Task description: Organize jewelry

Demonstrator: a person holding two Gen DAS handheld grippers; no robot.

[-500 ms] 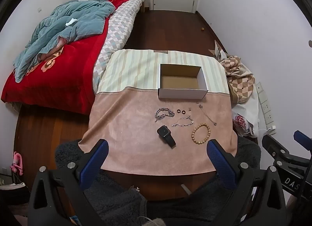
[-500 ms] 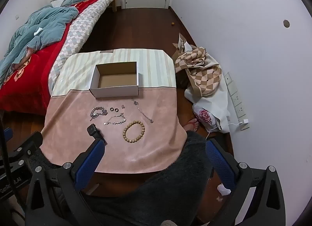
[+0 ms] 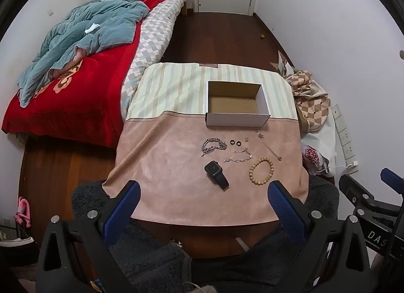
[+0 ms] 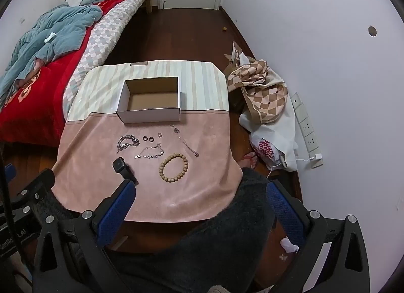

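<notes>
Jewelry spread on the cloth-covered bench (image 3: pixel 161 166), both claws high above it.

The left claw (image 3: pixel 202 199) and right claw (image 4: pixel 200 200) stand wide apart, holding nothing. On the pink cloth lie a round wooden bead bracelet (image 4: pixel 173 167), a black smartwatch (image 3: pixel 216 170), a chunky silver chain (image 3: pixel 213 145) and two small dark rings (image 3: pixel 234 143), just in front of the open white cardboard box (image 3: pixel 236 118).

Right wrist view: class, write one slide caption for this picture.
Open right tongs hang above a pink-clothed table where a bead bracelet, watch and chains lie before an empty box.
</notes>
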